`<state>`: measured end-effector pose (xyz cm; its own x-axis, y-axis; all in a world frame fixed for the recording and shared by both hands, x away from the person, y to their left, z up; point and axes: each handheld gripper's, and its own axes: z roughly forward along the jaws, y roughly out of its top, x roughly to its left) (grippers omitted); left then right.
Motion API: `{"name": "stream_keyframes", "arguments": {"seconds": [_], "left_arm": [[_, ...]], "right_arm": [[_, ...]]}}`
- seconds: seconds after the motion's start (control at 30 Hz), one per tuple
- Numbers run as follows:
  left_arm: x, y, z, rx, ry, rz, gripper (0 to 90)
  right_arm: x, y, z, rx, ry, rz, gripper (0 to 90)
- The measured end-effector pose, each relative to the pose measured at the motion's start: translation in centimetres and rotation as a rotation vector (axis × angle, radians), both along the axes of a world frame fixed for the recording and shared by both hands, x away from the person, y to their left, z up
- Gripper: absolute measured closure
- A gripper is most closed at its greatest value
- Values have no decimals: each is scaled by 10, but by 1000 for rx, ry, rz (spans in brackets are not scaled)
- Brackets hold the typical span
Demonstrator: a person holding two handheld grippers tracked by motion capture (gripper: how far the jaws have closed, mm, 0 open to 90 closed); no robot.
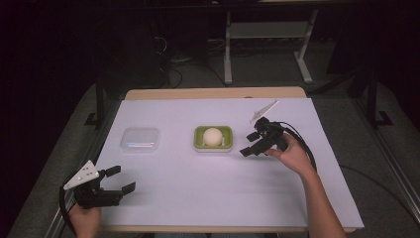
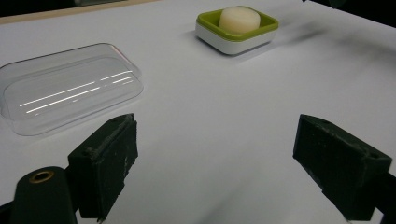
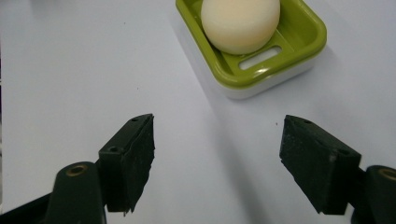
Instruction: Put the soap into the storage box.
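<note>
Here, the right gripper (image 1: 251,143) hangs over the white tabletop (image 1: 208,188) toward its right edge, jaws spread wide with nothing between them. Just to its left, near the tabletop's middle, sits the green soap dish (image 1: 199,137) on its white base, a round cream soap (image 1: 213,136) lying in it. In the right gripper view the dish (image 3: 308,35) lies ahead of the open jaws, near but apart from them, soap (image 3: 240,23) untouched.

Left gripper (image 1: 120,180) at the near left corner, jaws likewise apart, holding nothing. A clear plastic lid (image 1: 140,139) rests flat toward the left edge, beyond that gripper and well left of the dish. In the left gripper view the lid (image 2: 70,91) is close ahead, not touched.
</note>
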<state>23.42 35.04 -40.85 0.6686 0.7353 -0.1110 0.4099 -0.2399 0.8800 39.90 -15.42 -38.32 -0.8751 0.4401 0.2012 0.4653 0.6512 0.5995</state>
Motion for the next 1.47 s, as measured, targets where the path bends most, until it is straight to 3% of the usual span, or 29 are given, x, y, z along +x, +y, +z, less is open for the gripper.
{"name": "stream_keyframes", "arguments": {"seconds": [0.13,0.37,0.4,0.77,1.2,1.33,1.4,1.47], "left_arm": [[0,0,0,-3,2,2,132],[0,-2,0,2,7,1,133],[0,-2,0,1,8,1,133],[0,-2,0,4,6,-6,132],[0,-3,0,9,6,-10,133],[0,-4,0,8,6,-11,133],[-1,-5,-1,9,5,-12,133],[-1,-5,0,10,5,-11,133]], "right_arm": [[-7,-7,0,-2,-8,-3,252],[-17,-20,-3,4,17,-26,239],[-19,-22,-4,3,-2,-23,240],[-40,-38,-12,14,4,-43,237],[-78,-59,-30,34,0,-85,232],[-95,-64,-39,31,-4,-113,216],[-105,-68,-43,49,-7,-152,188],[-107,-70,-45,63,-11,-157,187]]}}
